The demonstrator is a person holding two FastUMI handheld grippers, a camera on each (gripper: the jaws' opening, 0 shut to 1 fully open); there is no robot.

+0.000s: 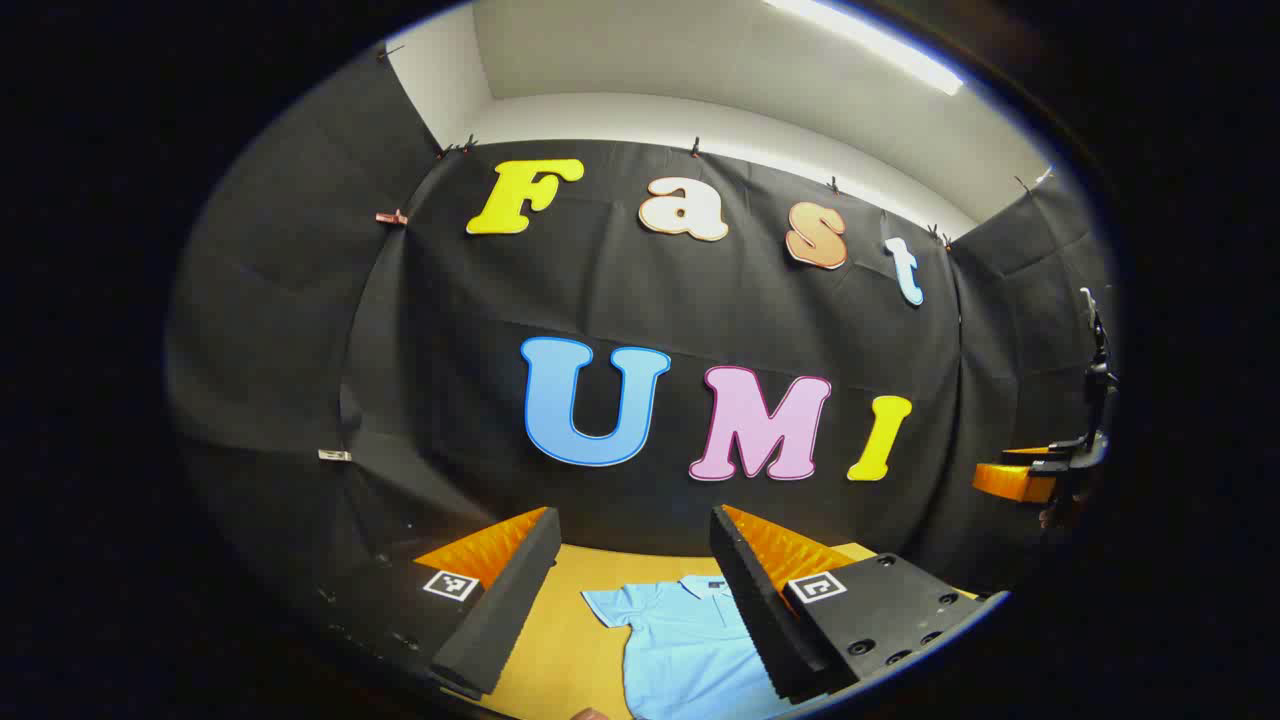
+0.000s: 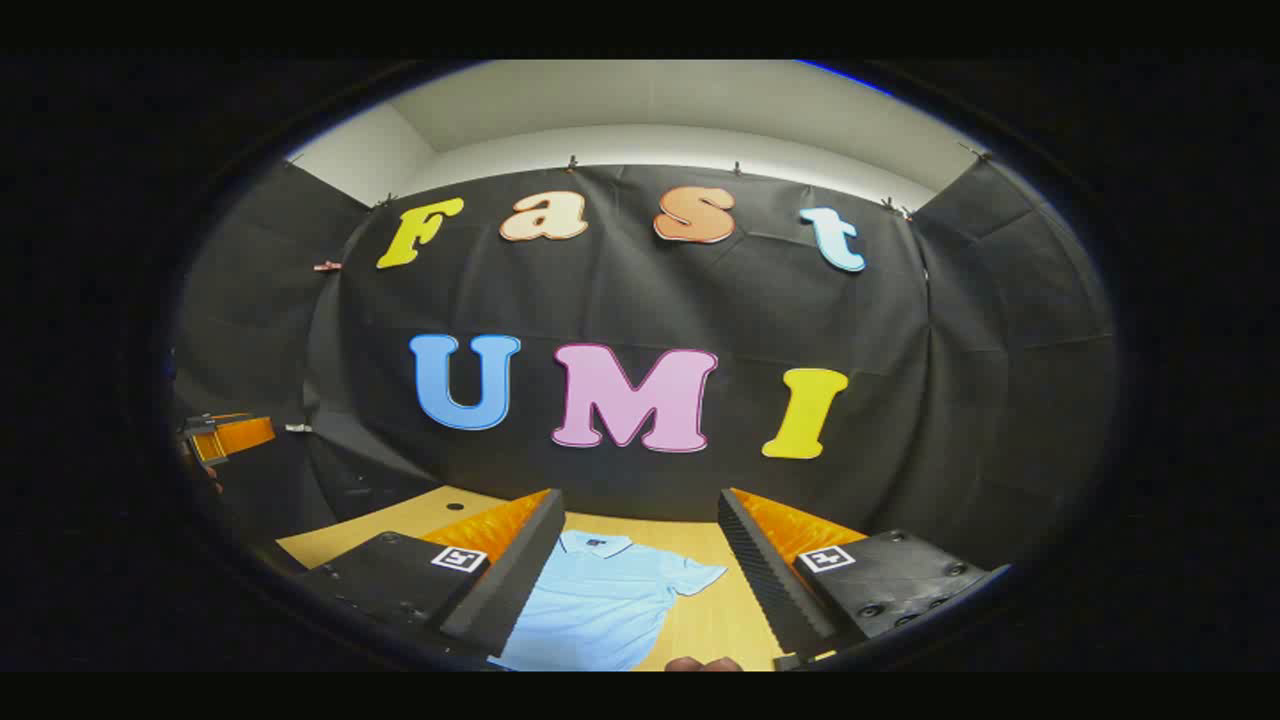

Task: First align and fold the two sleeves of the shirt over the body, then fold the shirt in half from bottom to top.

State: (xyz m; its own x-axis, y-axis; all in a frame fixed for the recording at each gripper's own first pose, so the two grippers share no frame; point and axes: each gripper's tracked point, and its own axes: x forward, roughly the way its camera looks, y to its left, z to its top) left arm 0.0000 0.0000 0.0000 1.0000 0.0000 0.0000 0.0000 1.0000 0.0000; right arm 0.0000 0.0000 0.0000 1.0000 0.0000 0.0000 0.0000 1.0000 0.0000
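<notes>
Both sets of jaws stand wide apart with nothing between them. I hold the left gripper (image 1: 630,590) and the right gripper (image 2: 640,560) raised above the surface (image 2: 720,610), each tilted toward the back wall, so that I can survey the garment before I commit to a grasp.

The shirt (image 2: 600,600) lies flat on the surface, collar toward the wall and hem toward me. It is light blue with short sleeves and a buttoned collar. In the left gripper view its one sleeve (image 1: 605,605) spreads outward between my left fingers. In the right gripper view the opposite sleeve (image 2: 695,575) spreads outward between my right fingers. Each gripper is therefore stationed on its own side of the garment, which suits a paired sleeve fold.

Judgement of progress: both sleeves remain spread out, so no fold is made and the task stands at its first step.

Judgement of next requirement: each gripper should descend to its own sleeve edge. The fabric appears thin and lies flush, so a low, shallow pinch would be needed to lift one layer alone.
</notes>
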